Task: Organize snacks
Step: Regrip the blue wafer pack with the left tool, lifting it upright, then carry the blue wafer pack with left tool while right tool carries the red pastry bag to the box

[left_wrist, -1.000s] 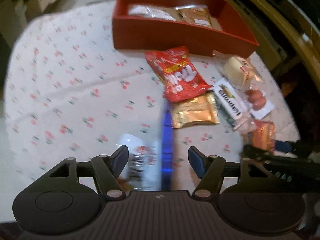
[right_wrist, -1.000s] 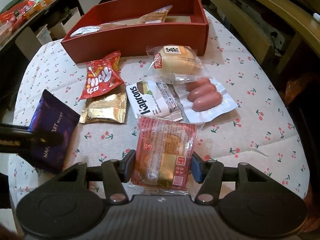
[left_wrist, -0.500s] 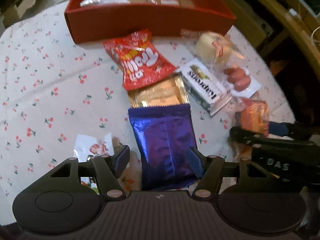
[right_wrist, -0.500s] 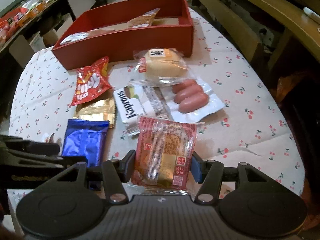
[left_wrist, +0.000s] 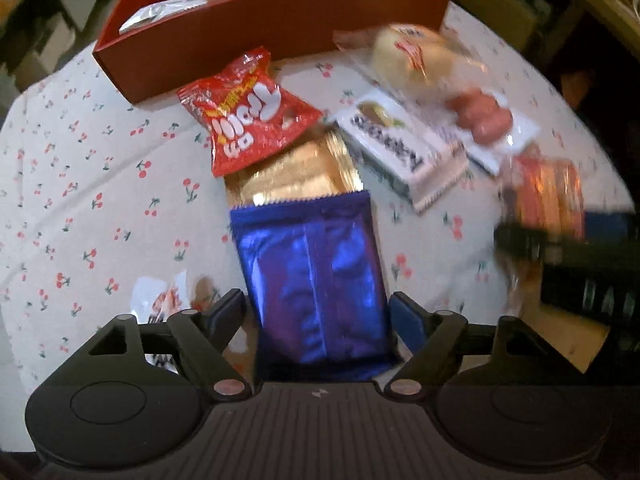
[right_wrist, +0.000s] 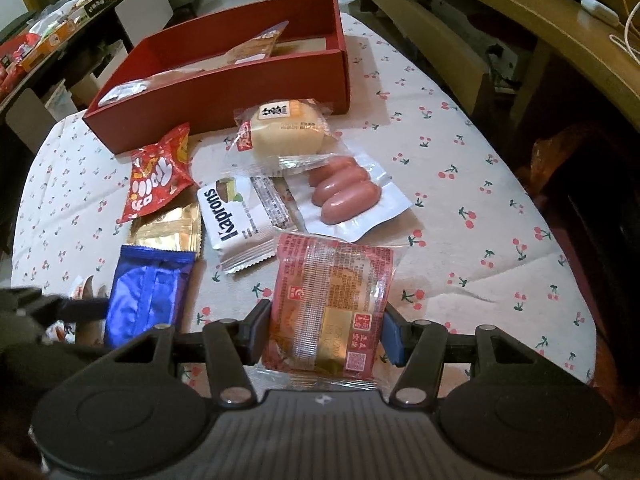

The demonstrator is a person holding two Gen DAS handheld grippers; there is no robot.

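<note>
Our left gripper (left_wrist: 318,312) has just been opening its jaws; the blue packet (left_wrist: 312,276) lies flat between them, released, its far edge overlapping one gold packet (left_wrist: 288,176). Our right gripper (right_wrist: 325,330) is clenched on one pink-wrapped cake (right_wrist: 330,308). Beyond on the cherry-print tablecloth (right_wrist: 460,160) we count one white Kaprons packet (right_wrist: 236,220), one red crisp bag (right_wrist: 156,176), one pack of three sausages (right_wrist: 344,194) and one wrapped bun (right_wrist: 286,130). Farthest stands one red box (right_wrist: 248,88) holding two packets we can make out.
</note>
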